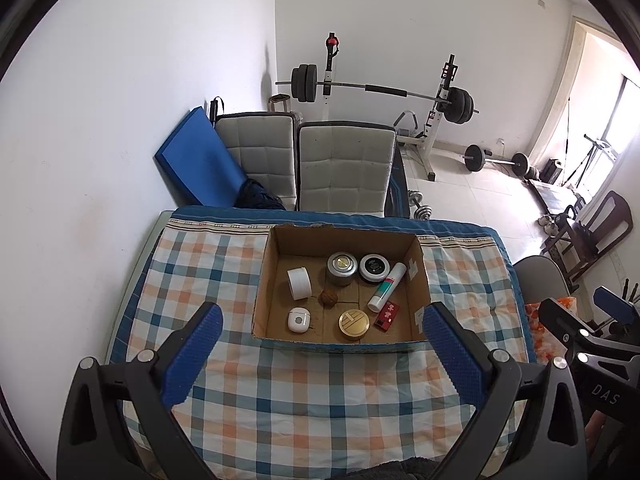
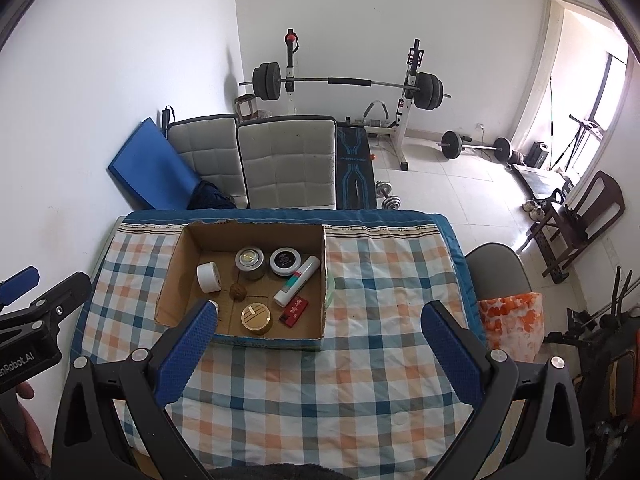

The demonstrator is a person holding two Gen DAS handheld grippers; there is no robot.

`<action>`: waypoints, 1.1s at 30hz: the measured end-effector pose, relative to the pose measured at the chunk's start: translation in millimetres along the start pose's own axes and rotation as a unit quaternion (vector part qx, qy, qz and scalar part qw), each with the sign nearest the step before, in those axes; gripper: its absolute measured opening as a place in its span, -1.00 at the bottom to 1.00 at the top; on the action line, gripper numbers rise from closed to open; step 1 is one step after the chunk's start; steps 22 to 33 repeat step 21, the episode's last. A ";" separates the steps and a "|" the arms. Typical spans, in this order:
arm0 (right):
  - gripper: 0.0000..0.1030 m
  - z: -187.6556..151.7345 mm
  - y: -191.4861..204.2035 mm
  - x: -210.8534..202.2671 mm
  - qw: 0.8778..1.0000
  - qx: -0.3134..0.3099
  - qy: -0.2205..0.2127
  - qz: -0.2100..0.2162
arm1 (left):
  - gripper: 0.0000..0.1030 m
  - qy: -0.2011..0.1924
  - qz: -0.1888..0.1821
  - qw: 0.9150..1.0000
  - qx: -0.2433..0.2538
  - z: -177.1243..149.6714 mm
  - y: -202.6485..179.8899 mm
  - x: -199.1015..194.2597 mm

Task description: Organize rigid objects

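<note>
I am looking down into the open cardboard box (image 1: 418, 280), which is sitting toward the far edge of the surface (image 1: 320, 392) on a checked cloth, and I am reading its contents as best I can. In the right wrist view my own finger is covering the small white case (image 1: 298, 321), so I am seeing it whole only from the left wrist. The labels on the white tube (image 1: 386, 287) and the red packet (image 1: 387, 316) are too small to make out. The white tape roll (image 1: 299, 283) is lying on its side, the grey tin (image 1: 341, 268) and black-lidded jar (image 1: 374, 268) are standing side by side at the back, the brown nut-like ball (image 1: 328, 297) is sitting mid-box, and the gold round tin (image 1: 354, 323) is resting near the front wall. The left gripper (image 1: 320, 316) and right gripper (image 2: 320, 316) are both hovering with fingers spread wide, holding nothing.
</note>
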State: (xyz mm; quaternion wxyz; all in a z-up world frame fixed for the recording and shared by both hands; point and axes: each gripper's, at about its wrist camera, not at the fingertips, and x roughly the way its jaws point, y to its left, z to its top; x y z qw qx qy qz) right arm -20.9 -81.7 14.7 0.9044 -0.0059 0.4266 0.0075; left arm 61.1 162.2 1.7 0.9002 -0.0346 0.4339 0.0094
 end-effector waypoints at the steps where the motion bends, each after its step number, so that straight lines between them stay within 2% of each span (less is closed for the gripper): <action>1: 1.00 0.3 0.3 -1.3 1.000 0.001 -0.001 0.000 | 1.00 0.000 0.000 1.000 0.000 0.4 -0.4 0.4; 33: 1.00 -2.1 1.7 -7.4 1.000 0.003 -0.004 0.001 | 1.00 -0.002 -0.004 1.000 0.005 -0.8 -2.8 -5.7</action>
